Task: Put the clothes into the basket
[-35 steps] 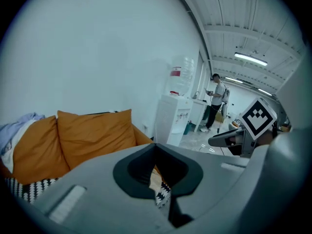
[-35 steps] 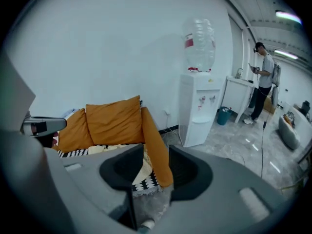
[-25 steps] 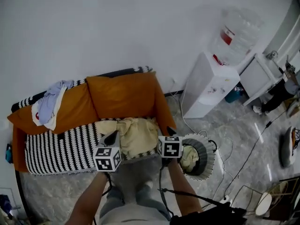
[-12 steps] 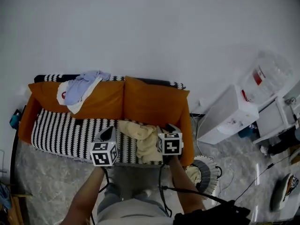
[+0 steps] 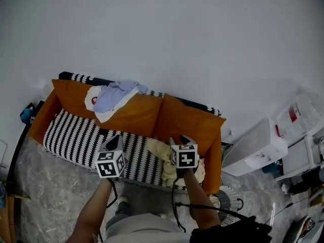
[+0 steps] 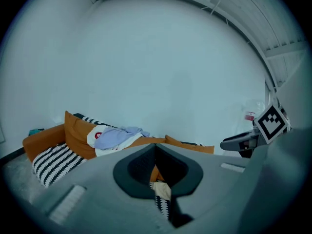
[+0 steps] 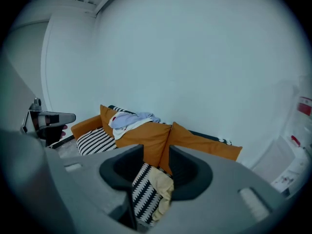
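- Left gripper (image 6: 155, 149): jaws closed together, empty.
- Right gripper (image 7: 156, 152): jaws partly apart, empty, aimed at crumpled cream garment (image 5: 158, 150) on orange sofa (image 5: 136, 116) seat.
- Lavender-and-white clothes heap (image 5: 115, 94): on sofa backrest.
- Round grey woven basket (image 5: 230, 195): floor, beside sofa's right end.
- Step, probably: reaching for cream garment; next calls for descent, firm pinch on a fold.

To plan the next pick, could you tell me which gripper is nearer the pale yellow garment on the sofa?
Right. The right gripper hangs just before the pale yellow garment; the left gripper is further left, over the striped seat.
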`<state>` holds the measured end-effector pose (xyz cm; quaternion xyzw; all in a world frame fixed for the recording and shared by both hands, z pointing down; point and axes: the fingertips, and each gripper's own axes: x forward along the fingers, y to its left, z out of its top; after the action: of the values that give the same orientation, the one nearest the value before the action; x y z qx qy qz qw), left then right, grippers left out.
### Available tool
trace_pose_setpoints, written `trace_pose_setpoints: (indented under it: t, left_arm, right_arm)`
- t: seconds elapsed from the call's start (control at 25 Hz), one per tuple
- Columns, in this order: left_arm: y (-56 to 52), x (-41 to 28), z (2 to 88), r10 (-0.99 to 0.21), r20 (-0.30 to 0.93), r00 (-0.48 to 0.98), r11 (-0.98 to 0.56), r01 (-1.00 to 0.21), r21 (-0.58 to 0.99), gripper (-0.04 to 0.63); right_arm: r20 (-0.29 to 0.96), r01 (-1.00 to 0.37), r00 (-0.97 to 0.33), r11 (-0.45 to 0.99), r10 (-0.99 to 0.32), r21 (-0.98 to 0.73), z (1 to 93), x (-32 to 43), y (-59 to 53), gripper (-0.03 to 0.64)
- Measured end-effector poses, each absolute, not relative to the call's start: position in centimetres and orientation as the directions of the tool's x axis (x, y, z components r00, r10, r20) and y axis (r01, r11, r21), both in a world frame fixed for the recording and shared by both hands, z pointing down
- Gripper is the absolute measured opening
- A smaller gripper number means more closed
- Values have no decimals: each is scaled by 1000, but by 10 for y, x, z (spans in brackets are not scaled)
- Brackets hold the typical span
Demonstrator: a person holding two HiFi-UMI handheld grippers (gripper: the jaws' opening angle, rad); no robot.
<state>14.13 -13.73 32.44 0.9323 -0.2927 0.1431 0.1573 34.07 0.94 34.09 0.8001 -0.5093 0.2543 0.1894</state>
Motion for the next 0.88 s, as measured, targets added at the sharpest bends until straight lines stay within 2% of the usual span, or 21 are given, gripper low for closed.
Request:
trace_pose_setpoints:
  t: [0.48,0.88]
  left_arm:
    - [-256,60,326,-528,352,773,-746,-620,241,-6]
    - [-315,7,330,-567,370,736,-712,-664,230,-6]
  right_arm:
    - [576,-939,303,-341,-759,43,330,261,-127,167]
    - [594,-959,253,-277,-764,52,333,217,-192,167]
